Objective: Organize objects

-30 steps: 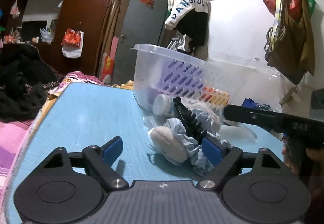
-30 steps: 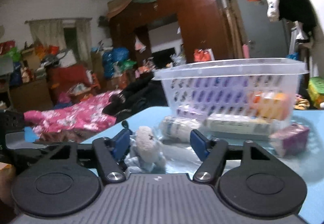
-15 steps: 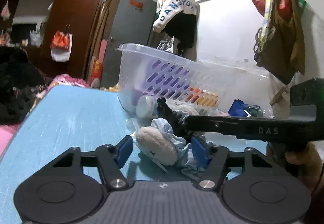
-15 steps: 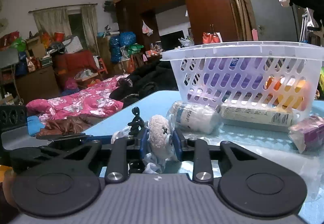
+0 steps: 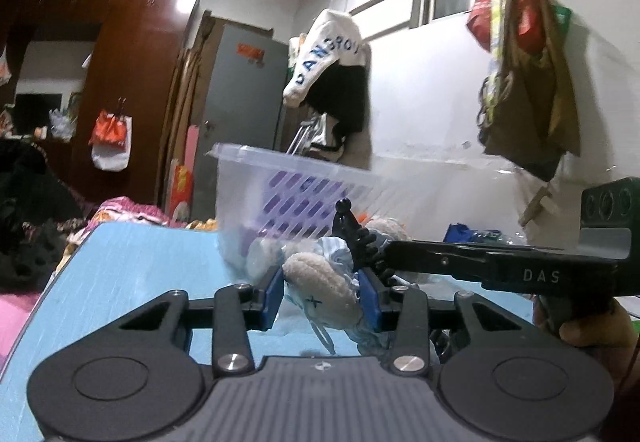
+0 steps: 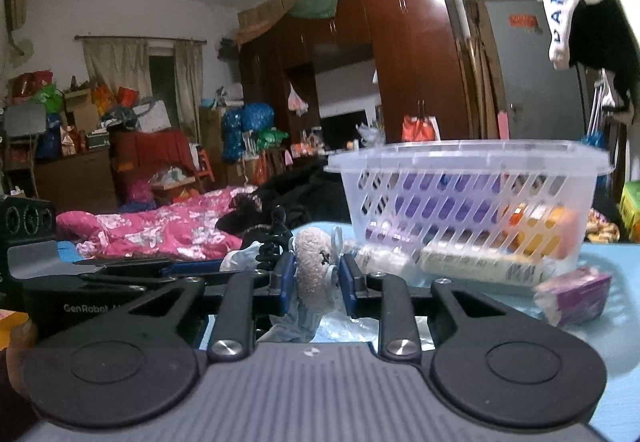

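Both my grippers, left gripper (image 5: 320,292) and right gripper (image 6: 316,278), are clamped on the plush toy (image 5: 320,282) just above the near table (image 5: 132,266). Pickup step; next I'd guess lift it into the far basket (image 6: 468,202).

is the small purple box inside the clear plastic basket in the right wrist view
No, the small purple box lies on the light blue tabletop outside the clear plastic slotted basket, in front of its right end.
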A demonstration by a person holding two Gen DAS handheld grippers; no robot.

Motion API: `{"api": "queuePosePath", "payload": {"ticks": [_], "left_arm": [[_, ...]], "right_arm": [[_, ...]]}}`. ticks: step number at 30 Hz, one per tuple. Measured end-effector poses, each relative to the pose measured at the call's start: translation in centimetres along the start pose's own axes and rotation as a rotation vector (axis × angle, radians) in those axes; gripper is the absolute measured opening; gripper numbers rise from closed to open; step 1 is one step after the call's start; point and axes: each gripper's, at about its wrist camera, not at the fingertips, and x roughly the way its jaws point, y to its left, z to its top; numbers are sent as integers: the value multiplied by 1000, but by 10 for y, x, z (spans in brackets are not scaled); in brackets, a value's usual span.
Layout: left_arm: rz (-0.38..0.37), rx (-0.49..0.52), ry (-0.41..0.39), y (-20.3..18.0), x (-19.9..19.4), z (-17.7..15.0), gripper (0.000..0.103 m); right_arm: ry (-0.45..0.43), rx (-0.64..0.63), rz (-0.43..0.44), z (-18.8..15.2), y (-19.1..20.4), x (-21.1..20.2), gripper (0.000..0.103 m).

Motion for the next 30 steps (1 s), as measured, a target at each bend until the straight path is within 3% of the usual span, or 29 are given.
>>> {"api": "queuePosePath", "payload": {"ticks": [17,25,30], "left_arm": [[-58,61,-16,-27,10,8,44],[-78,137,-63,-54,38,78,44],[-50,184,-42,-69,93,129,45]], "right_arm": [[-47,-3,-23,3,-19,-21,28],[-80,-38,-69,62,-42,-27,27],[-76,-36,-149,118,-79,-10,27]]}}
